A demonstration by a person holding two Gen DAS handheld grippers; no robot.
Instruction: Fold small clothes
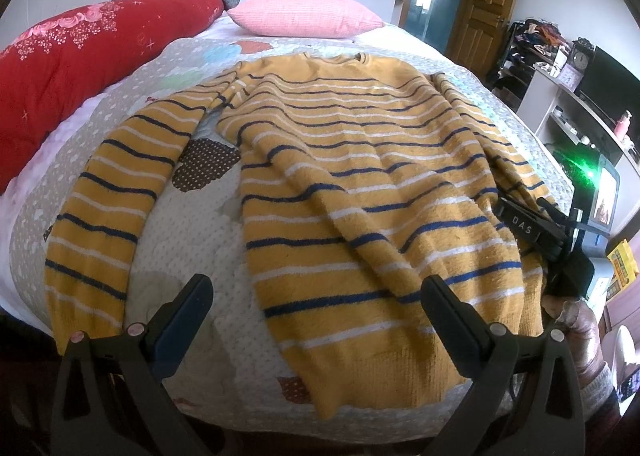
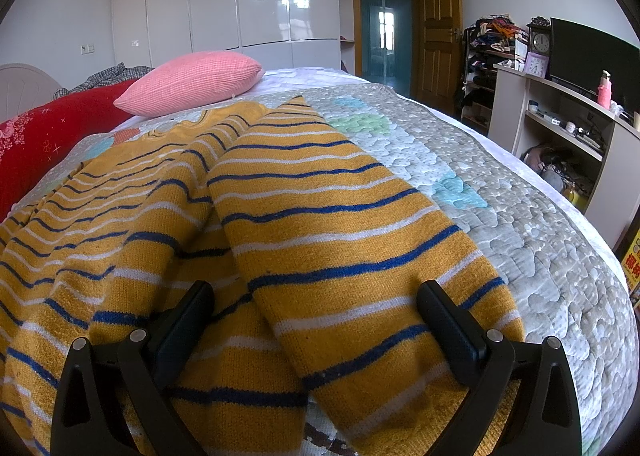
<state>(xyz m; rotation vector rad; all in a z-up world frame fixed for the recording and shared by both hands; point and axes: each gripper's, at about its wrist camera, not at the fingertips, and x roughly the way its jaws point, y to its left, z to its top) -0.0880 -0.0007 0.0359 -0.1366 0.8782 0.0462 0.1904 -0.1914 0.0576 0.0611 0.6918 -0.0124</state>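
Observation:
A yellow sweater point(image 1: 360, 175) with blue and white stripes lies flat on the bed, its collar towards the pillow. Its left sleeve point(image 1: 104, 195) curves down towards the near edge. My left gripper point(image 1: 316, 292) is open just above the hem, with the sweater's lower left corner between its spread fingers. In the right wrist view, the right sleeve point(image 2: 340, 236) lies along the body of the sweater. My right gripper point(image 2: 316, 292) is open with the sleeve's cuff end between its fingers. The right gripper point(image 1: 506, 211) also shows at the sweater's right edge, held by a hand point(image 1: 576, 320).
The bed has a grey-white quilted cover point(image 2: 500, 195) with coloured patches. A pink pillow point(image 1: 304, 15) and a red quilt point(image 1: 60, 67) lie at the head and left side. A desk point(image 2: 560, 103) with a screen and clocks stands to the right of the bed.

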